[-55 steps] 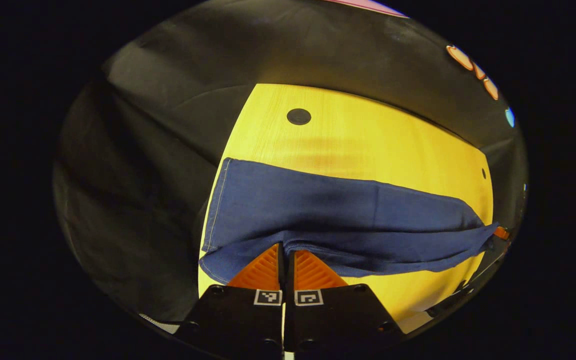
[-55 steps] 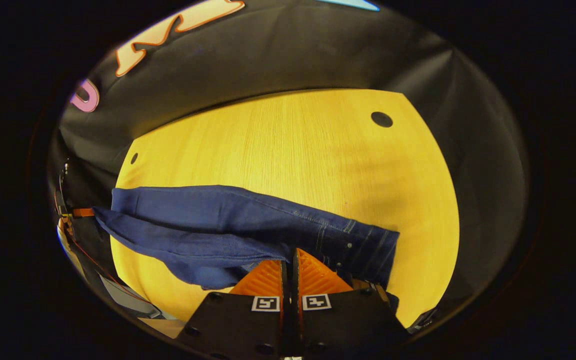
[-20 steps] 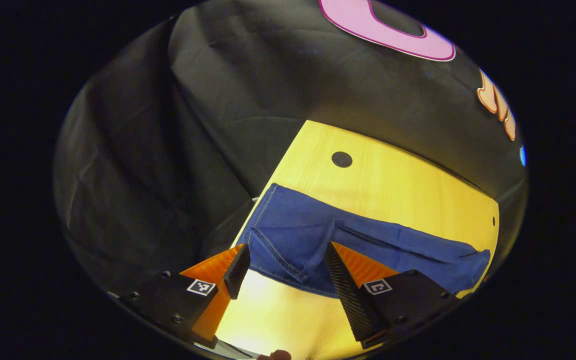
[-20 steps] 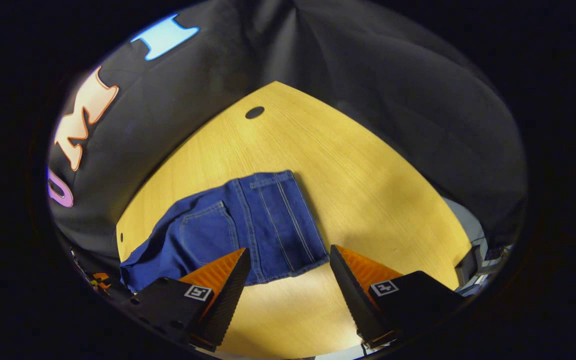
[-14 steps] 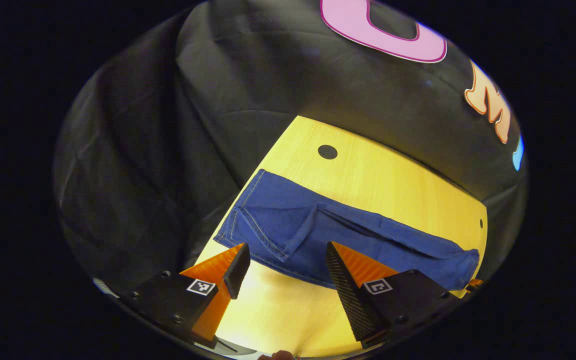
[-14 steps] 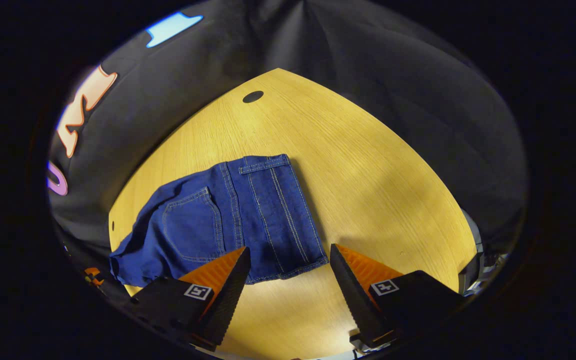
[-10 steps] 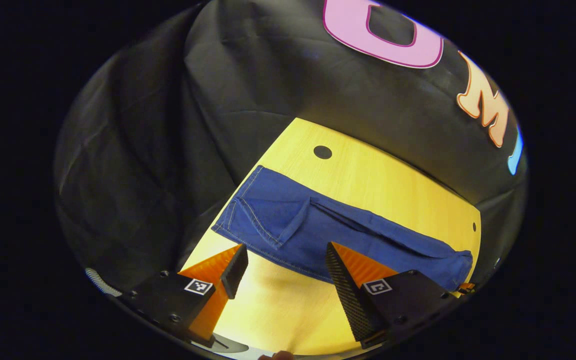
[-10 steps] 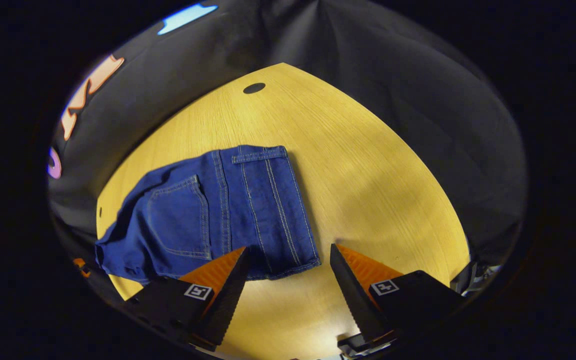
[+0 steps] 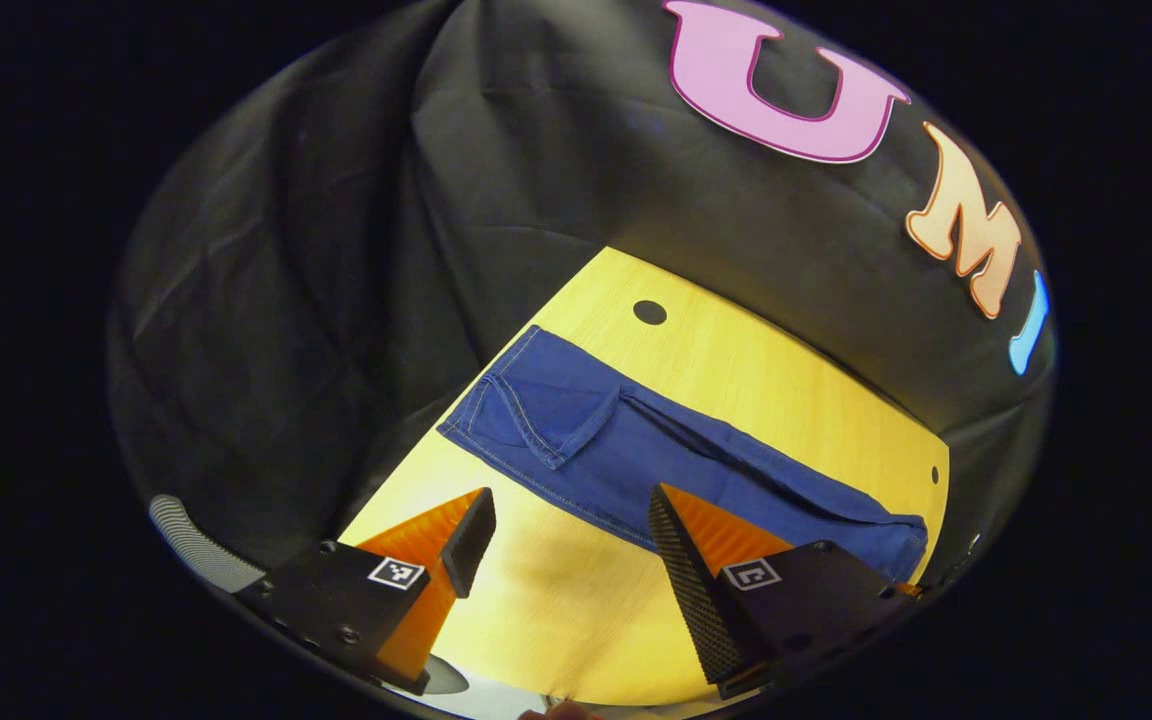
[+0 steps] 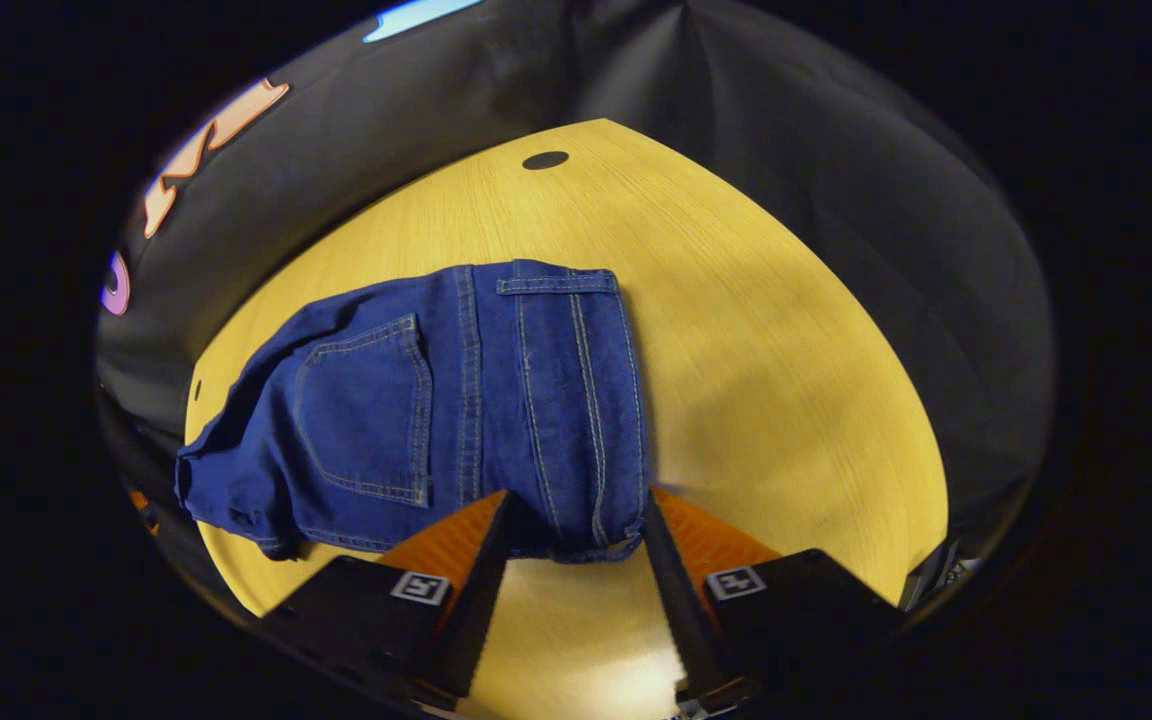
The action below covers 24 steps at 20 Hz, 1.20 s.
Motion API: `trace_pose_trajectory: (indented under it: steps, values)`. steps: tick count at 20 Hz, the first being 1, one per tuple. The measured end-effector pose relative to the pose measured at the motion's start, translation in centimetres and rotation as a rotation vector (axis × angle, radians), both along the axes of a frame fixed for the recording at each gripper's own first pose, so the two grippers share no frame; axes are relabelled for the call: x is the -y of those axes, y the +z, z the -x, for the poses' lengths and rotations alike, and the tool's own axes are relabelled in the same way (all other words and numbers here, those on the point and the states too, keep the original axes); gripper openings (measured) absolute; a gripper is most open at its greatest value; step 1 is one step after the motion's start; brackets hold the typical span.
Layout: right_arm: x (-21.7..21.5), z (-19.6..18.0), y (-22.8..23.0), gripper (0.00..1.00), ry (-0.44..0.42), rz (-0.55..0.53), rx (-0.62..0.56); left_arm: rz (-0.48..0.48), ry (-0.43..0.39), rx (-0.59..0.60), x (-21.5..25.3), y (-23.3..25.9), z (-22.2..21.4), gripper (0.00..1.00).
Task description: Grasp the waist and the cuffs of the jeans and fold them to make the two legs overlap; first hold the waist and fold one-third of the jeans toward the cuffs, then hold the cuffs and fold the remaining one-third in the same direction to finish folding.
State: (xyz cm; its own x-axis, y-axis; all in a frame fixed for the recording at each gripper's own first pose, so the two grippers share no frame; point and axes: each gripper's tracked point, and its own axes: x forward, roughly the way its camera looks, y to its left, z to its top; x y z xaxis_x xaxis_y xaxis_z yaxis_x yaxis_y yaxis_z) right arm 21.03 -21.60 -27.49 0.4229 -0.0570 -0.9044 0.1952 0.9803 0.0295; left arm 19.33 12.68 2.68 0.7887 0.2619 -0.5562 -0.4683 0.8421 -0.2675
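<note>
1. Your left gripper (image 9: 561,525) has its fingers spread wide with nothing between them; it hangs over bare worktop (image 9: 556,610), just short of the near edge of the jeans (image 9: 636,450).
2. In the left gripper view the jeans lie flat as a long band across the yellow wooden worktop, the cuffs (image 9: 511,415) at the left end near the worktop's edge, one corner there turned back.
3. Your right gripper (image 10: 576,545) is also open, the fingers on either side of the near corner of the waist (image 10: 576,540); you cannot tell whether either finger touches the denim.
4. In the right gripper view the seat of the jeans (image 10: 456,400) faces up, a back pocket (image 10: 361,405) to the left and a belt loop (image 10: 556,284) at the far edge.
5. A dark round hole (image 10: 544,160) sits in the worktop, well beyond the jeans.
</note>
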Motion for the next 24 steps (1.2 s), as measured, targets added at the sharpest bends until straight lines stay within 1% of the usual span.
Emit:
trace_pose_trajectory:
  steps: [1, 2, 3, 4, 5, 8, 10, 11, 12, 14, 16, 19, 21, 23, 24]
  values:
    - [-0.2, 0.0, -0.1, 0.66, 0.007, -0.01, -0.001, 0.008, 0.005, 0.005, 0.2, -0.2, -0.2, 0.93]
    - [-0.5, 0.0, -0.1, 0.63, 0.008, -0.021, 0.001, 0.015, 0.007, 0.009, 0.3, -0.2, -0.3, 0.93]
    - [-0.6, -0.1, -0.1, 0.52, 0.018, -0.034, 0.002, 0.022, 0.006, 0.008, 0.5, -0.3, -0.3, 0.93]
    - [-0.8, -0.1, 0.0, 0.47, 0.023, -0.038, 0.009, 0.029, 0.003, 0.009, 0.9, -0.6, -0.3, 0.96]
    - [-0.8, -0.4, -0.1, 0.4, 0.024, -0.037, 0.011, 0.037, 0.001, 0.008, 1.3, -0.7, -0.4, 0.94]
    - [-0.5, -0.7, -0.2, 0.19, 0.027, -0.027, 0.022, 0.056, -0.014, -0.005, 2.9, -1.2, -0.8, 0.94]
    - [-0.4, -1.0, 0.1, 0.09, 0.014, -0.015, 0.039, 0.058, -0.02, -0.006, 3.7, -1.4, -1.2, 0.94]
    - [-0.5, -0.6, 0.2, 0.04, 0.028, 0.001, 0.044, 0.063, -0.026, -0.006, 4.2, -1.5, -1.4, 0.94]
    - [-0.5, -0.7, 0.4, 0.05, 0.037, 0.023, 0.054, 0.067, -0.031, -0.011, 4.1, -1.6, -1.2, 0.94]
    - [-0.5, -0.8, 0.7, 0.05, 0.045, 0.061, 0.062, 0.056, -0.038, -0.019, 4.2, -1.7, -1.3, 0.94]
    - [-0.7, -1.0, 1.5, 0.05, 0.041, 0.075, 0.091, 0.053, -0.042, -0.013, 4.4, -1.6, -1.6, 0.94]
    - [-1.4, -1.2, 4.0, 0.05, -0.012, 0.051, 0.152, 0.067, -0.062, -0.01, 4.7, -1.6, -1.6, 0.94]
    - [-2.2, -2.0, 6.0, 0.05, -0.025, 0.039, 0.21, 0.07, -0.082, -0.005, 4.8, -1.5, -1.6, 0.94]
    - [-4.0, -2.7, 8.7, 0.02, -0.031, 0.034, 0.266, 0.065, -0.104, 0.002, 4.9, -1.5, -1.6, 0.94]
    - [-5.2, -2.9, 9.8, 0.03, -0.026, 0.035, 0.286, 0.062, -0.113, 0.005, 5.0, -1.4, -1.4, 0.94]
